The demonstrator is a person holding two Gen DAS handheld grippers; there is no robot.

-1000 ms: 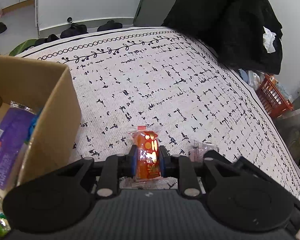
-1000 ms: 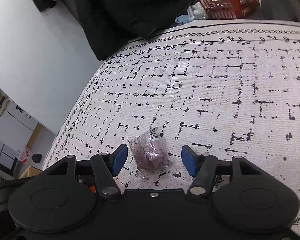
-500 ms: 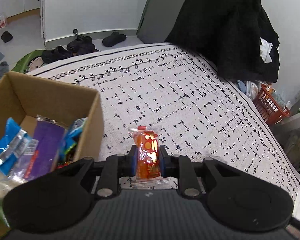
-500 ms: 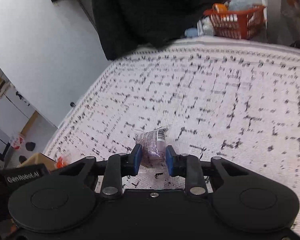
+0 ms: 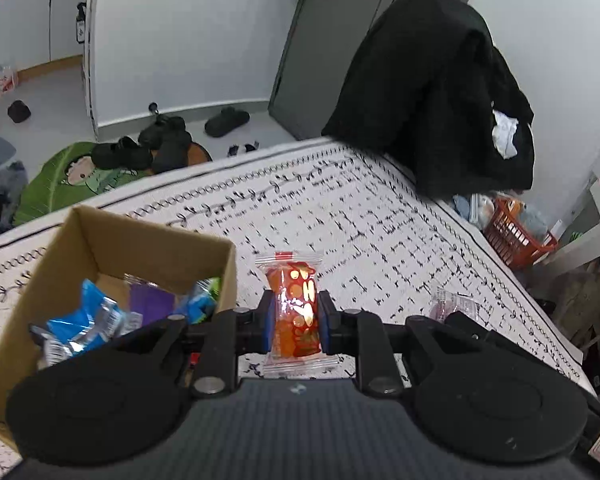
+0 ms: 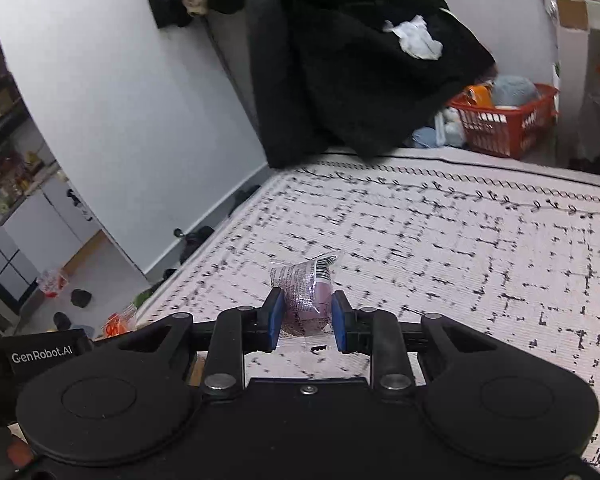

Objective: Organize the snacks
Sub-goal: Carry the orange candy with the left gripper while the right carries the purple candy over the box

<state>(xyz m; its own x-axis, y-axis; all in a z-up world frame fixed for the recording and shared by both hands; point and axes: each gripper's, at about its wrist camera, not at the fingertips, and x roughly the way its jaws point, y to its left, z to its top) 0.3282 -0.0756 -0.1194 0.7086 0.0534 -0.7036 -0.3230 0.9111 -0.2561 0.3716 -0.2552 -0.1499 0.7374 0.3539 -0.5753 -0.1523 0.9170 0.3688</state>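
An orange snack [image 5: 296, 312] is pinched upright by the left claw [image 5: 294, 322], just beside the box [image 5: 228, 268], ready for dropping in; a purple snack [image 6: 306, 294] is pinched by the right claw [image 6: 306, 320], clear of the bed [image 6: 460, 240].

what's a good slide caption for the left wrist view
Left gripper shut on an orange snack beside a cardboard box of snacks on a patterned cloth.

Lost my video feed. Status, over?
Left gripper shut on orange snack. Right gripper shut on purple snack. Cardboard box beside left gripper, path unobstructed.
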